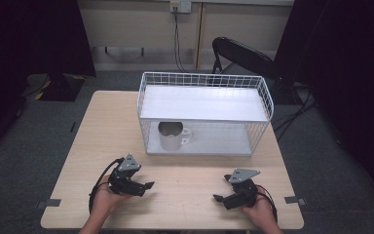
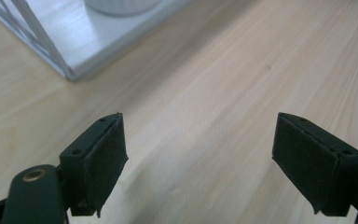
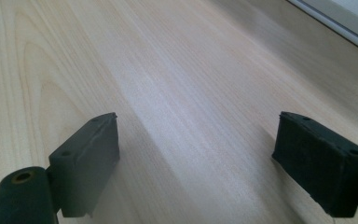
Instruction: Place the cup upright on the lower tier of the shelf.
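A white two-tier wire rack (image 1: 203, 104) stands at the back middle of the light wooden table (image 1: 107, 131). A white mug (image 1: 171, 136) sits on its lower shelf at the left, handle to the right; its base (image 2: 121, 5) shows in the left gripper view beside the shelf's corner (image 2: 74, 56). My left gripper (image 1: 148, 185) rests near the front left, jaws wide apart over bare wood (image 2: 199, 158). My right gripper (image 1: 217, 198) rests near the front right, also open, with nothing between its pads (image 3: 198, 158).
A black folding chair (image 1: 243, 53) stands behind the rack. Dark curtains hang at both sides. Tape marks sit on the carpet by the table's front corners. The rack's shelf edge (image 3: 335, 21) crosses the right gripper view's top right.
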`<state>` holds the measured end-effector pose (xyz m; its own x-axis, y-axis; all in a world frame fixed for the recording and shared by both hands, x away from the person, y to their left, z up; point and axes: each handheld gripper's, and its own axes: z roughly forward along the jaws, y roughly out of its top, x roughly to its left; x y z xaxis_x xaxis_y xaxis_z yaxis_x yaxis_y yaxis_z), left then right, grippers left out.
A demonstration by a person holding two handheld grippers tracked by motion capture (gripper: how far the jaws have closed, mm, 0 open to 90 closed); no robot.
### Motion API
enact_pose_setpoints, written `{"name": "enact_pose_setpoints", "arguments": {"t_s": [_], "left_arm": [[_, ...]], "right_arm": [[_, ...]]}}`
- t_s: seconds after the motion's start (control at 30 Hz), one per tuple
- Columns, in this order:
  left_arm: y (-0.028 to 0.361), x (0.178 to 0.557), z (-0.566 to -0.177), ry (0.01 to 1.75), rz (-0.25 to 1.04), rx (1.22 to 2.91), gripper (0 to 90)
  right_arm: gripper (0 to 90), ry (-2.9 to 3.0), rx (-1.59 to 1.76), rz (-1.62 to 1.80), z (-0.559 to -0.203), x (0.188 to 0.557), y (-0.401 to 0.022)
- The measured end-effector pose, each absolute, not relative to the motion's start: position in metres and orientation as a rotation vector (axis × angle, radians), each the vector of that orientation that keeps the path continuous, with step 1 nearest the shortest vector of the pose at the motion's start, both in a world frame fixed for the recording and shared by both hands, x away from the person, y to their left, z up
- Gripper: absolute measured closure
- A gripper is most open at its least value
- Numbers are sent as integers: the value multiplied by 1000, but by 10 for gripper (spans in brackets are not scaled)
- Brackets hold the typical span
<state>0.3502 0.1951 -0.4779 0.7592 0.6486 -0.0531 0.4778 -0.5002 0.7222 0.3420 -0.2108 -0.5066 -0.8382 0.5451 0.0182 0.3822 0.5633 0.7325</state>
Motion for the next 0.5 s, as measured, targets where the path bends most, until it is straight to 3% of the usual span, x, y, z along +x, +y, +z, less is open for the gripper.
{"name": "enact_pose_setpoints", "arguments": {"t_s": [0.5], "left_arm": [[210,340,-497,884,285,2220,189]], "right_arm": [[130,2586,779,1136,-507,342,-211]]}}
